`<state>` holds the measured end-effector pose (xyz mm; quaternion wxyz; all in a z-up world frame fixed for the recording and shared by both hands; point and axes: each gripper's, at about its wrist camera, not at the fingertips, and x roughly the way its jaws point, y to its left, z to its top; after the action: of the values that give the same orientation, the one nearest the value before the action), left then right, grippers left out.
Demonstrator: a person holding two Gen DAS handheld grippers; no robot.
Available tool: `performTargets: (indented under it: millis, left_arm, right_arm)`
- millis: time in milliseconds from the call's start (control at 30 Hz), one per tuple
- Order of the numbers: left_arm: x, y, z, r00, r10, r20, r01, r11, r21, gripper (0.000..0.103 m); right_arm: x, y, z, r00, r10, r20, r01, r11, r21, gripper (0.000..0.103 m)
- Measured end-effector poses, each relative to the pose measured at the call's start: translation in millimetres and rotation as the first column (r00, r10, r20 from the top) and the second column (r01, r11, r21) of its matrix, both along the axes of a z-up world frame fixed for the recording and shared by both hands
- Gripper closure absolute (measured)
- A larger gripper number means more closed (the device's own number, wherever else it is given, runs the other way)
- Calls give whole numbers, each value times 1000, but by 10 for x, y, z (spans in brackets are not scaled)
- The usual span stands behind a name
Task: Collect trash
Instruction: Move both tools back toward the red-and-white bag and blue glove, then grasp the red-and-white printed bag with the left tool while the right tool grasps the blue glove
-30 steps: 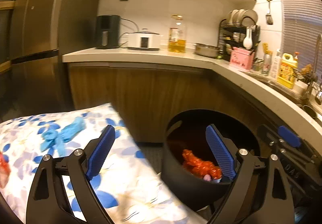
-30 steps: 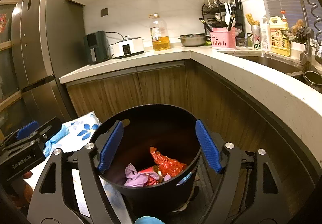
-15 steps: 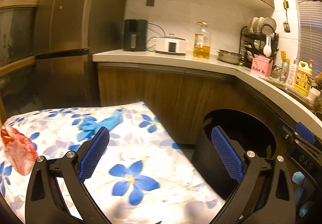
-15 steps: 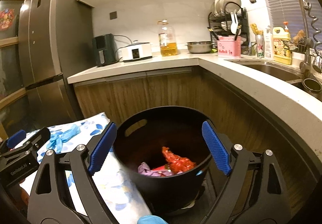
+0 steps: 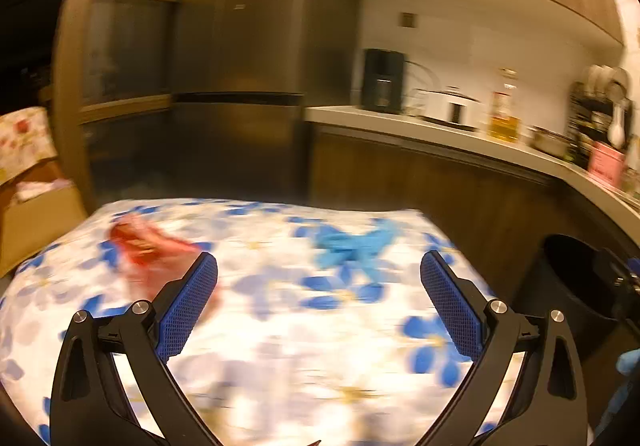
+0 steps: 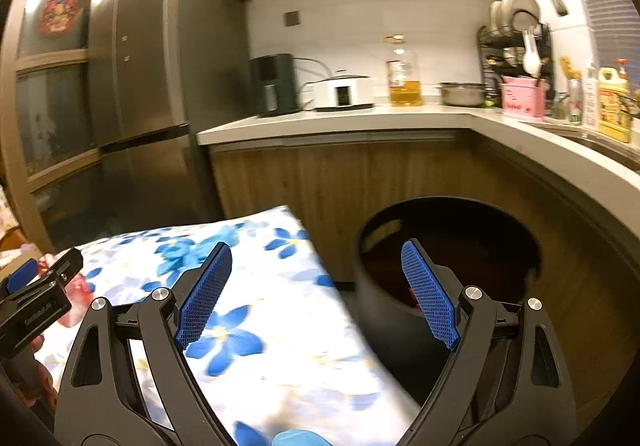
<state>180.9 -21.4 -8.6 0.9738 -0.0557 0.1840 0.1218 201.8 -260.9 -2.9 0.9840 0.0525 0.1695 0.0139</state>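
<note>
Gaping wide and empty, the left tongs (image 5: 319,298) hung over the white blue-flowered cloth surface (image 5: 280,346). A crumpled red plastic wrapper (image 5: 140,246) lay just beyond its left pad, a crumpled blue glove (image 5: 352,246) farther off between the pads. The right tongs (image 6: 316,294) were wide too, holding nothing, with the round black bin (image 6: 452,246) behind their right pad.
</note>
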Motion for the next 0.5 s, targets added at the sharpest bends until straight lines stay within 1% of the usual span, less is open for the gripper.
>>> performTargets:
  millis: [133, 233, 367, 500]
  left_arm:
    - [-56, 439, -84, 992, 120, -22, -120, 993, -3, 6]
    - [-55, 689, -124, 983, 181, -26, -181, 983, -12, 6]
    - [19, 917, -164, 976, 213, -45, -214, 977, -24, 6]
    - [158, 1052, -211, 973, 220, -65, -223, 974, -43, 6]
  right_arm:
    - [51, 306, -59, 998, 59, -9, -60, 998, -13, 17]
    - [87, 499, -115, 995, 98, -20, -98, 995, -16, 17]
    - [125, 683, -169, 990, 137, -32, -138, 990, -21, 17]
    - [166, 852, -215, 985, 166, -39, -167, 985, -29, 18]
